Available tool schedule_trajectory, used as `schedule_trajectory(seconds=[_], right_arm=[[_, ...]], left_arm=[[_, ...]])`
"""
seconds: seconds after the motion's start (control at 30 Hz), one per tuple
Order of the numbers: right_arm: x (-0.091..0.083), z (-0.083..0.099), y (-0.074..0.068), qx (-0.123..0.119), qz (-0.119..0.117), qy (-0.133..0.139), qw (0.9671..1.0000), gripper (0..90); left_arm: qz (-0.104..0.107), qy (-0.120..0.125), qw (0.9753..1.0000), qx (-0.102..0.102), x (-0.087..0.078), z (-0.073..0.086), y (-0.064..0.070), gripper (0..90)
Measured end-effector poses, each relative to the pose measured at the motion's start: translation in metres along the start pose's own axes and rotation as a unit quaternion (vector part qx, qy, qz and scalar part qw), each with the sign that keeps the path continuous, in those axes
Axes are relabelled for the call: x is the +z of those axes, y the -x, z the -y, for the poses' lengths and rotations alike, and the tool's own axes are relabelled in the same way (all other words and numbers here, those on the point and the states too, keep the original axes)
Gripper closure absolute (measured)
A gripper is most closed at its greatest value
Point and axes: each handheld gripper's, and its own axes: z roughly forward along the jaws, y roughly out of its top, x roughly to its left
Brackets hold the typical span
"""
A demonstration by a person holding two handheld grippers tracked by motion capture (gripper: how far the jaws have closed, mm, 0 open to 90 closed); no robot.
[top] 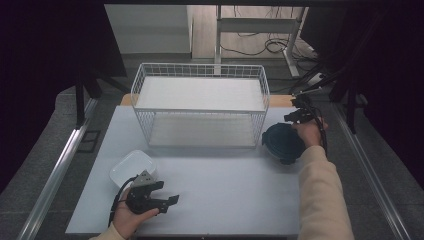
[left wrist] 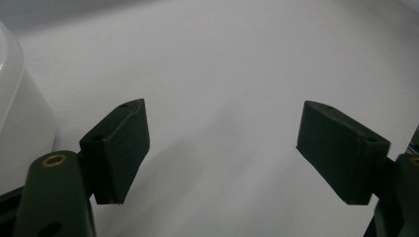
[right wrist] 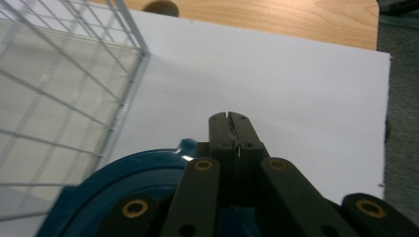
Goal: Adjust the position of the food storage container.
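Here we keep the right gripper (top: 296,116) clenched on the blue bowl (top: 283,142)'s rim at right of frame, lifting it level clear of the wire basket (top: 200,102), while the left gripper (top: 162,196) waits released at lower left.

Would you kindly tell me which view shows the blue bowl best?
The high view: the whole blue bowl sits beside the wire rack. The right gripper view shows part of its rim under shut jaws.

No lettering, label, brand, number or sign can be read anywhere: none on the blue bowl (top: 283,142), the white dish (top: 131,167), the wire basket (top: 200,70) or the worktop (top: 225,190).
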Motion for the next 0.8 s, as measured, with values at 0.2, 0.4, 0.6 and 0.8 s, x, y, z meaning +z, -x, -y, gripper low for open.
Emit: schedule_trajectory(seconds=[0.2, 0.4, 0.6, 0.8], right_arm=[[0.016, -0.007, 0.001, -0.006, -0.001, -0.019, 0.9998, 89.1], [0.027, -0.007, 0.001, 0.001, -0.008, -0.043, 0.9990, 89.7], [0.026, -0.005, 0.002, 0.007, -0.021, -0.065, 0.9976, 90.0], [0.023, 0.002, -0.003, 0.000, -0.006, -0.081, 0.9967, 89.9]], left_arm=[[0.000, -0.002, 1.0000, 0.000, 0.001, 0.000, 0.000, 20.2], [0.005, -0.004, 1.0000, -0.007, 0.002, 0.001, -0.002, 20.2], [0.001, -0.003, 1.0000, -0.009, 0.000, 0.001, -0.004, 20.7], [0.002, -0.001, 1.0000, -0.008, -0.001, 0.001, -0.004, 20.5]])
